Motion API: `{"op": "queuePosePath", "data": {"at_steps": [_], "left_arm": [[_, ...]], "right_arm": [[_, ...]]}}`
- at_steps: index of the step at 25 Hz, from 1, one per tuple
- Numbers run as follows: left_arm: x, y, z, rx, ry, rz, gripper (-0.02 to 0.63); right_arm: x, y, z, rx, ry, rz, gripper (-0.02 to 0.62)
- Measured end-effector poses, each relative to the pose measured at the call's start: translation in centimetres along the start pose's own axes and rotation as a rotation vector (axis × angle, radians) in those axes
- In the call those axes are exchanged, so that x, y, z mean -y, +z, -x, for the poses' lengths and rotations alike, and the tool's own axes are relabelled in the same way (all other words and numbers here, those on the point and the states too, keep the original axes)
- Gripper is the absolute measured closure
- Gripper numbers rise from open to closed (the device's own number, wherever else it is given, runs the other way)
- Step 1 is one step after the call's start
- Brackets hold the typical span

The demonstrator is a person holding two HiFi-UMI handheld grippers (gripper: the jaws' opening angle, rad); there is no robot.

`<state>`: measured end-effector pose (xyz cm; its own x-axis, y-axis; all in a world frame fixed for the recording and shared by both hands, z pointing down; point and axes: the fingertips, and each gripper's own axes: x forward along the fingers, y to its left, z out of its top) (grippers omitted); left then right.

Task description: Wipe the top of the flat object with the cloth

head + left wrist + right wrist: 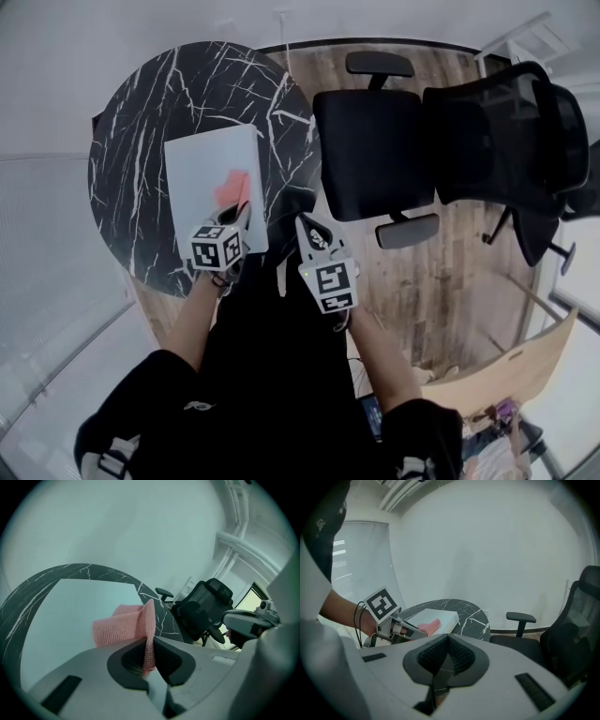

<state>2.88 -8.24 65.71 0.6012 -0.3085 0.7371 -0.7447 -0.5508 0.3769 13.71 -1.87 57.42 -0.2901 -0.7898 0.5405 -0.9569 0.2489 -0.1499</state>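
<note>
A flat white box [212,184] lies on a round black marble table [141,141]. A pink cloth [231,190] rests on the box's near right part, and my left gripper [242,210] is shut on one edge of it. In the left gripper view the cloth [123,626] runs up between the closed jaws and spreads over the white box top [65,616]. My right gripper [307,231] hangs off the table's near right edge, shut with nothing in it. The right gripper view shows the box [438,618], the cloth [431,626] and the left gripper [423,629].
A black office chair [375,150] stands right beside the table, and a second mesh-backed chair [511,131] further right. The floor is wood [441,281]. A white wall [94,37] runs behind the table, and a glass partition [47,244] to its left.
</note>
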Motion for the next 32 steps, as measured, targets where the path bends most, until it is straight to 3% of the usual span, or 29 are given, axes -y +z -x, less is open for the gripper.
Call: {"op": "queuePosePath", "data": {"at_steps": [8,18,23,28,32], "left_arm": [[2.9,-0.8,-1.1,-0.037,-0.053,-0.05,0.594],[2.0,0.1,0.6,0.02,-0.046,-0.009,0.594],[-2.7,1.0,4.0,0.082,0.031,0.061,0.594],[-9.8,1.9,8.9,0.17,0.157,0.145,0.594],[-14.8,2.1,10.7,0.174,0.228,0.144,0.594]], "right_arm": [[0.7,-0.2,0.9,0.014,-0.011,-0.014,0.601],[-0.2,0.1,0.3,0.011,0.013,0.003,0.601],[-2.6,1.5,-1.4,0.009,0.06,0.04,0.601],[-6.1,3.7,-3.6,0.034,0.138,0.086,0.6],[-8.5,4.4,-5.0,0.024,0.182,0.113,0.6]]}}
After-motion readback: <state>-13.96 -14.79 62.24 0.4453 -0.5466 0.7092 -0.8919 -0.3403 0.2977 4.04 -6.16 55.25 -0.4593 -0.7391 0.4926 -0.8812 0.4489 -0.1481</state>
